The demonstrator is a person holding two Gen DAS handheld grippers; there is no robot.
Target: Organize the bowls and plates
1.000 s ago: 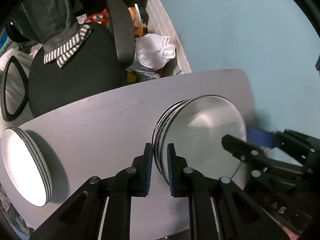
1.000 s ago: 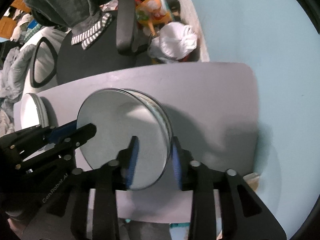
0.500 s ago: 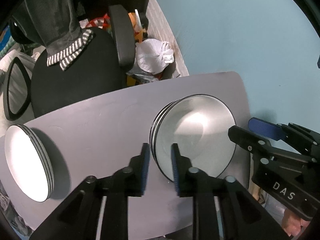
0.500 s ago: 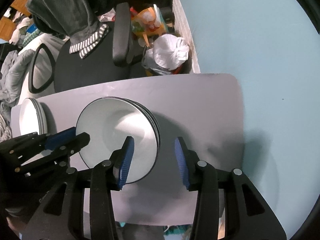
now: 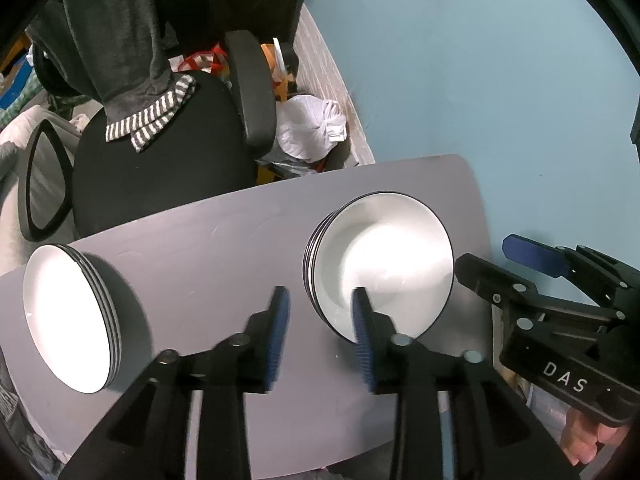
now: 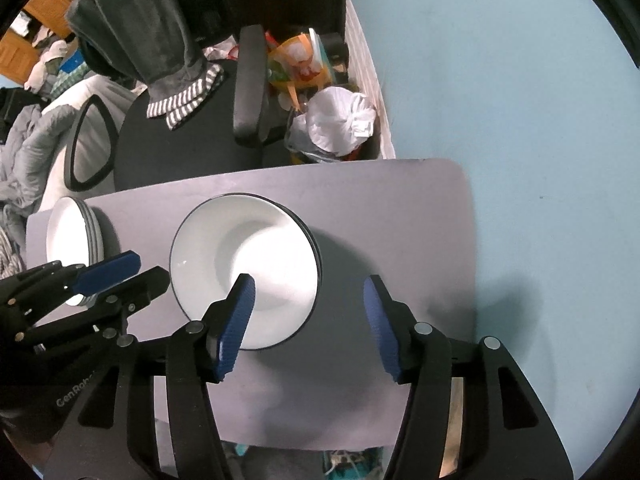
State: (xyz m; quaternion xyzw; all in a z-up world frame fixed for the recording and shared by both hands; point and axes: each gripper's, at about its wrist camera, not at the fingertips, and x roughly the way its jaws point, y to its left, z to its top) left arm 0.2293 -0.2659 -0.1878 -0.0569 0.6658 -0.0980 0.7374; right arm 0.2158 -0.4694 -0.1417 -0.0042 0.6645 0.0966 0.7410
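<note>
Pointing down over the plate stack point(image 6: 248, 256), both tools opening, empty.

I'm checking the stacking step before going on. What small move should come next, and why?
Probably lift both grippers clear: the left gripper and right gripper are opening with nothing between their pads, and the stack of plates rests on the table.

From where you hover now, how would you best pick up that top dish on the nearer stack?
Probably by its thin dark rim, coming straight down. The top dish lies flat, nested on its stack, so only the raised outer edge offers anything to pinch, one pad inside and one outside. The right gripper, jaws opening and empty, is over the rim's table-side edge.
</note>
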